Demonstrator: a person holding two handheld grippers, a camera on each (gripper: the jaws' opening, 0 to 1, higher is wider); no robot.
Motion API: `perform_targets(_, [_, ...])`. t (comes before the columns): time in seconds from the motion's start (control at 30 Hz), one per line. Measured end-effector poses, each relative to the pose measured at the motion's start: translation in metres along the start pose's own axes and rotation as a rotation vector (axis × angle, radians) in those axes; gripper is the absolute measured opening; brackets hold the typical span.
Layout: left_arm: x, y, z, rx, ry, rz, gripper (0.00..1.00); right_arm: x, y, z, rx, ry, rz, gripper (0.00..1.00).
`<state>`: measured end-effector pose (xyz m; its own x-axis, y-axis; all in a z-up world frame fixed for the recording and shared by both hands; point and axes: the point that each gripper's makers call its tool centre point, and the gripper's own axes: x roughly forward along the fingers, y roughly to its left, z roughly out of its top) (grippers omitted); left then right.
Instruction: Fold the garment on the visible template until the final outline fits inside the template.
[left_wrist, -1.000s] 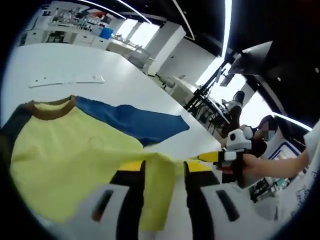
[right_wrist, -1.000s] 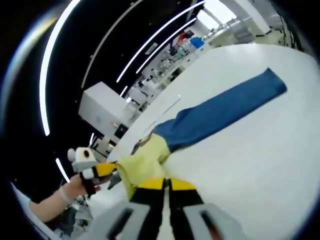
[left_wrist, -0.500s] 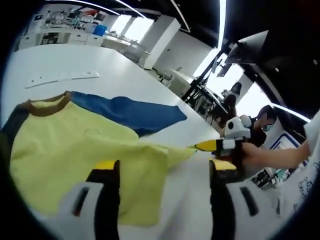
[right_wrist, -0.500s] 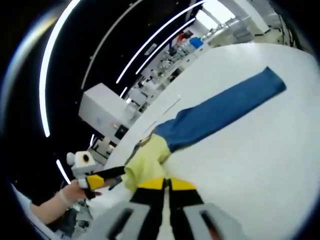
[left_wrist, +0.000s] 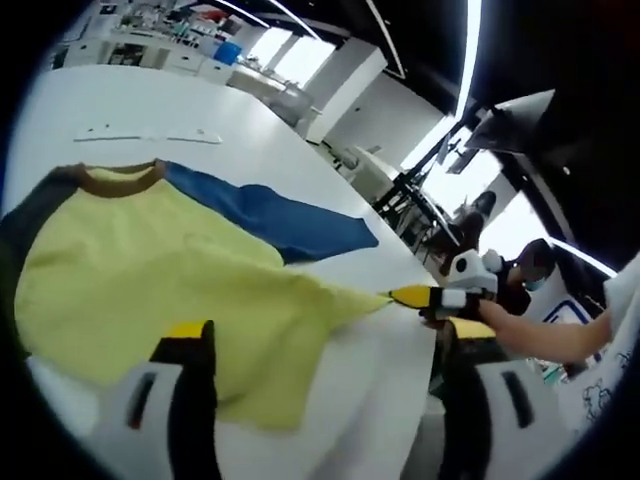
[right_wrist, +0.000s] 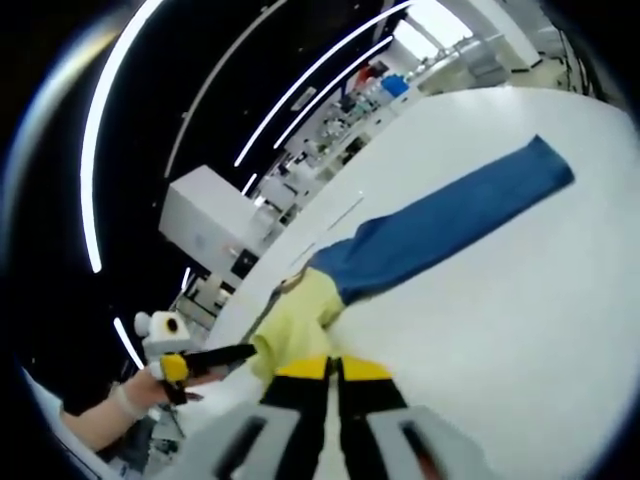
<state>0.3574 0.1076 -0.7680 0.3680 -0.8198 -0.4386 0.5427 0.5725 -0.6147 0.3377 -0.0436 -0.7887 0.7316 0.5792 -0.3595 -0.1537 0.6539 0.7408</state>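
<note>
Left gripper jaws spread wide, holding nothing, hem of the yellow shirt lying between and ahead. Right gripper is pinched tight on the hem corner, nearer. The shirt runs hem-near to brown collar far across the white table, blue sleeve outstretched.

Blue bin on far benches, white pillar, ceiling light strips.

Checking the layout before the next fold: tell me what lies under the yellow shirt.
The yellow shirt lies spread on the white table, its blue sleeve stretched flat beside it. Whatever sits beneath the fabric, template included, is covered.
</note>
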Motion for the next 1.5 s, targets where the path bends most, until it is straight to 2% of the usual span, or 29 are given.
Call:
perform_targets(0.13, [-0.008, 0.004, -0.005, -0.031, -0.019, 0.023, 0.87, 0.000, 0.000, 0.000, -0.007, 0.000, 0.003, 0.00])
perform_targets(0.27, [-0.018, 0.011, -0.022, -0.053, 0.014, 0.068, 0.72, 0.000, 0.001, -0.001, 0.001, -0.004, 0.007, 0.00])
perform_targets(0.47, [-0.022, 0.013, -0.050, -0.040, 0.056, 0.109, 0.70, 0.000, 0.000, -0.002, 0.008, -0.005, 0.010, 0.00])
perform_targets(0.57, [-0.023, 0.022, -0.058, 0.023, 0.076, 0.159, 0.64, 0.001, -0.001, -0.002, 0.011, -0.005, 0.012, 0.00])
perform_targets(0.67, [-0.022, 0.026, -0.059, 0.054, 0.062, 0.181, 0.57, 0.001, -0.002, -0.001, 0.014, -0.006, 0.014, 0.00])
perform_targets(0.8, [-0.024, 0.032, -0.064, 0.033, 0.058, 0.216, 0.44, 0.001, -0.003, -0.001, 0.017, -0.007, 0.017, 0.00])
perform_targets(0.87, [-0.025, 0.036, -0.067, 0.032, 0.066, 0.249, 0.42, 0.001, -0.004, 0.000, 0.020, -0.010, 0.017, 0.00])
perform_targets(0.9, [-0.026, 0.042, -0.070, 0.076, 0.086, 0.282, 0.42, 0.001, -0.004, 0.000, 0.020, -0.011, 0.018, 0.00])
perform_targets(1.0, [-0.023, 0.044, -0.075, 0.066, 0.094, 0.293, 0.41, 0.000, -0.003, -0.001, 0.024, -0.011, 0.018, 0.00])
perform_targets(1.1, [-0.022, 0.043, -0.073, 0.127, 0.105, 0.315, 0.36, -0.001, -0.002, -0.002, 0.028, -0.013, 0.018, 0.00])
perform_targets(1.17, [-0.020, 0.044, -0.073, 0.137, 0.106, 0.318, 0.33, -0.001, -0.002, -0.003, 0.029, -0.010, 0.017, 0.00])
perform_targets(1.23, [-0.020, 0.045, -0.076, 0.183, 0.110, 0.351, 0.28, -0.001, -0.002, -0.003, 0.031, -0.008, 0.015, 0.00])
perform_targets(1.5, [-0.017, 0.048, -0.076, 0.237, 0.105, 0.403, 0.17, 0.000, -0.002, -0.004, 0.034, -0.005, 0.014, 0.00])
